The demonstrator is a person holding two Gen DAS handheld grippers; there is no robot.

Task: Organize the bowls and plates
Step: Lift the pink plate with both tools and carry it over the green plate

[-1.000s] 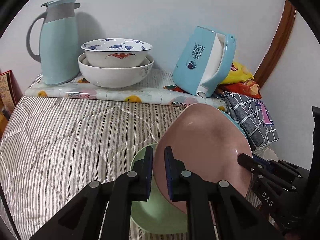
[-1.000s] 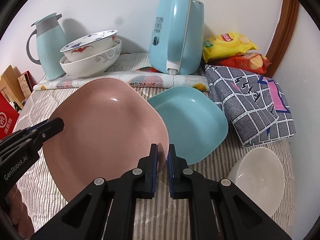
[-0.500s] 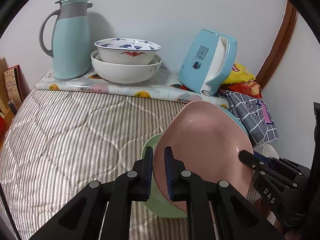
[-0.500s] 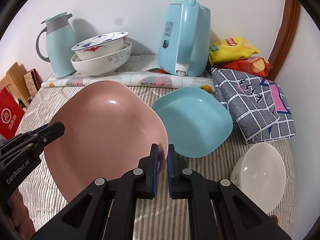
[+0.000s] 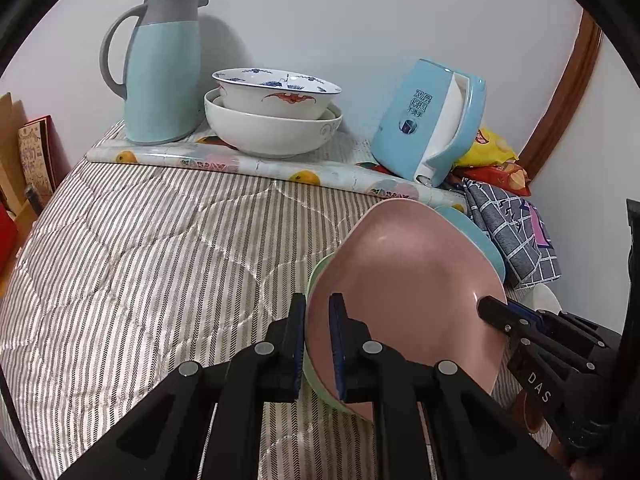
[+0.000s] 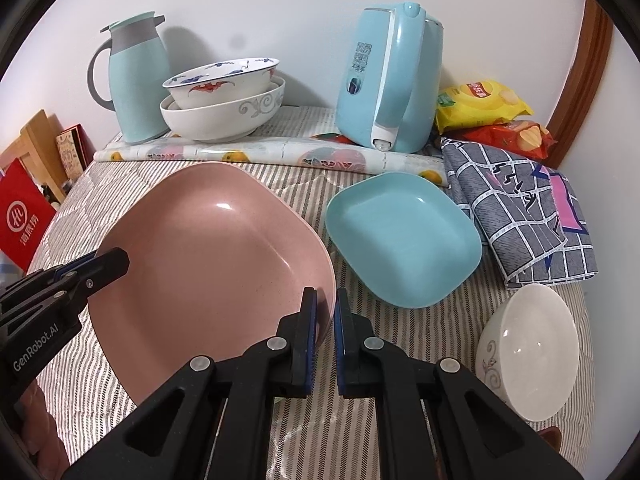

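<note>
A pink square plate (image 5: 408, 280) is held tilted above the striped quilt by both grippers. My left gripper (image 5: 317, 344) is shut on its left rim, and its tip also shows in the right wrist view (image 6: 116, 260). My right gripper (image 6: 326, 320) is shut on the right rim of the pink plate (image 6: 208, 264). A green plate (image 5: 314, 280) shows as a thin edge right under the pink one; whether they touch is unclear. A blue square plate (image 6: 404, 236) lies on the quilt to the right. A small white bowl (image 6: 528, 344) sits at the near right.
Two stacked bowls (image 5: 276, 120) stand at the back beside a teal thermos jug (image 5: 160, 64) and a blue kettle (image 6: 388, 80). A rolled patterned sheet (image 6: 260, 152) lies in front of them. A checked cloth (image 6: 520, 208) and snack bags (image 6: 480, 104) lie at right.
Both grippers have carried the pink plate a little to the left. Less of the green plate shows beneath it. Both stay shut on the rim.
</note>
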